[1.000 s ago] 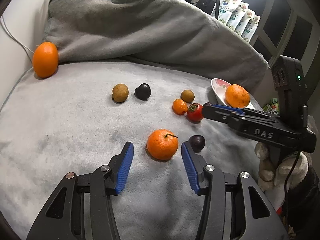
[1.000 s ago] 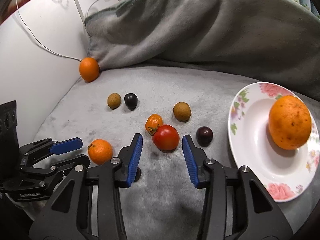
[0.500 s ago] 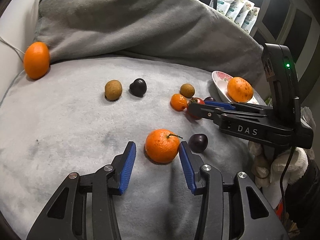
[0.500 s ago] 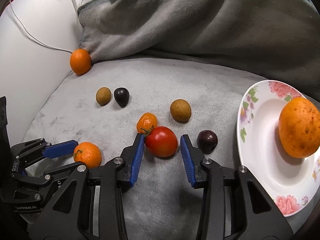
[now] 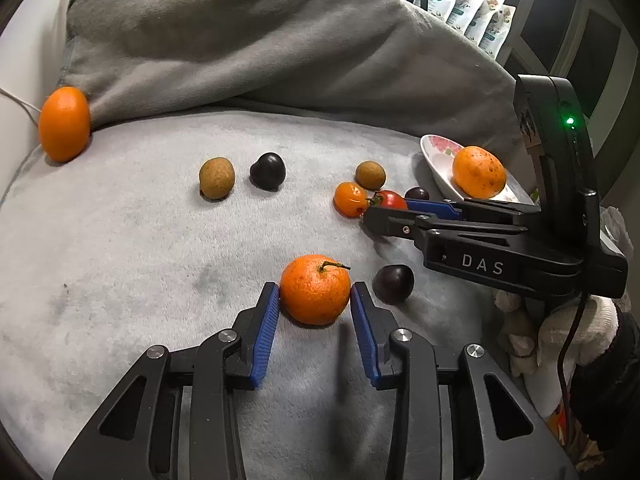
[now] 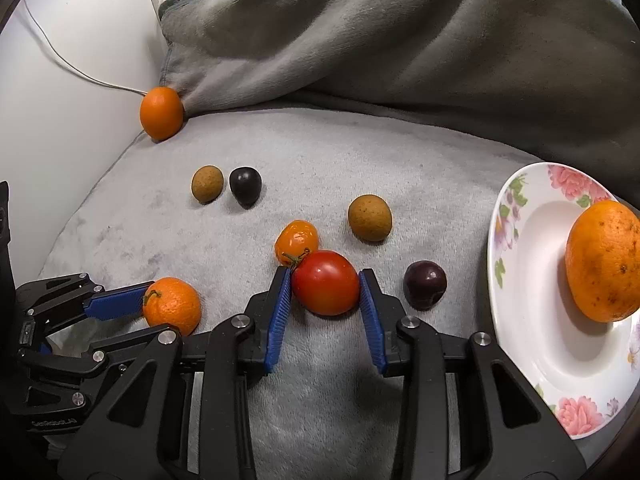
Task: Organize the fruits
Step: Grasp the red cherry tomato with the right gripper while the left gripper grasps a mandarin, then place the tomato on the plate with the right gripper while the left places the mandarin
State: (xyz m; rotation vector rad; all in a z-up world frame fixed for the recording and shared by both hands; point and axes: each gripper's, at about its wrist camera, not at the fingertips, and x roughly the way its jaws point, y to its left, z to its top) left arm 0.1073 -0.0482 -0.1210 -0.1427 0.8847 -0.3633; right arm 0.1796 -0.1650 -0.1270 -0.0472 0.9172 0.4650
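Observation:
My left gripper [image 5: 315, 294] is shut on a stemmed mandarin [image 5: 315, 289] that rests on the grey blanket [image 5: 140, 240]; it also shows in the right wrist view [image 6: 172, 306]. My right gripper [image 6: 325, 283] is shut on a red tomato [image 6: 326, 282], also resting on the blanket. A small orange tomato [image 6: 297, 239] touches the red one. A white floral plate [image 6: 532, 280] at the right holds a large orange [image 6: 604, 266].
A dark plum [image 6: 425, 285] lies right of the red tomato, another [image 5: 393, 283] beside the mandarin. Two brown fruits [image 6: 207, 184] [image 6: 369, 218], a dark fruit [image 6: 245, 186] and an orange [image 6: 161, 113] lie farther back. A blanket ridge [image 6: 400, 40] rises behind.
Both grippers moved forward around their fruits and closed: the left onto the mandarin, the right onto the red tomato.

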